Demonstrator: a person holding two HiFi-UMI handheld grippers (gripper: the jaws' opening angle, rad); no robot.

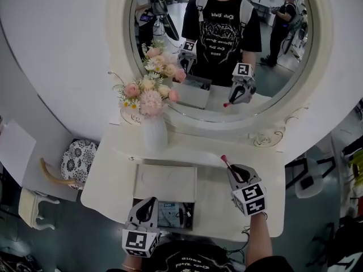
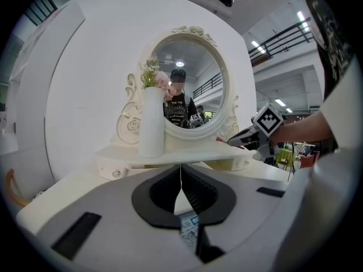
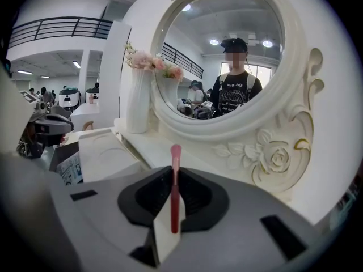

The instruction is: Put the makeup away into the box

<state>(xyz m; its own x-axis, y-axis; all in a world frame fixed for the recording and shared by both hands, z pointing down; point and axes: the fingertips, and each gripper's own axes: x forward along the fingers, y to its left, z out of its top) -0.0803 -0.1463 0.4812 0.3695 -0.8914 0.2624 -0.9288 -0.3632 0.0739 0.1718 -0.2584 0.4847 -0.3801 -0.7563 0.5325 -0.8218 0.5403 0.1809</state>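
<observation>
An open box [image 1: 193,213] sat at the near edge of a white vanity table [image 1: 255,208], and everything else is placed from it. Its white lid [image 1: 167,182] lay flipped back flat on the far side, and the dark inside held a few small printed items too small to make out.

The right gripper [image 1: 235,171] hung to the right of the box and apart from it, above the bare tabletop. Its jaws were clamped on a slim red makeup stick [image 1: 226,162]. In the right gripper view the stick [image 3: 174,200] stood upright between the pads of the gripper [image 3: 174,177], its paler pink tip poking out past them. In the head view that tip pointed away from the box towards the mirror [image 1: 227,38]. The stick was therefore off the table and outside the box, to its right.

The left gripper [image 1: 150,204] rested at the box's near left corner. In the left gripper view its jaws [image 2: 181,177] were pressed together with nothing between them, and a sliver of the printed contents showed just below them. That view also caught the right gripper [image 2: 241,141] off to the right.

Beyond the lid, on the box's far left side, stood a tall white vase [image 1: 154,134] holding pink and cream flowers [image 1: 148,98]. The oval mirror rose behind it, beyond the box, and reflected a person in a black printed T-shirt with both grippers. Well left of the box, off the table, lay a black and white patterned cushion [image 1: 78,157]
</observation>
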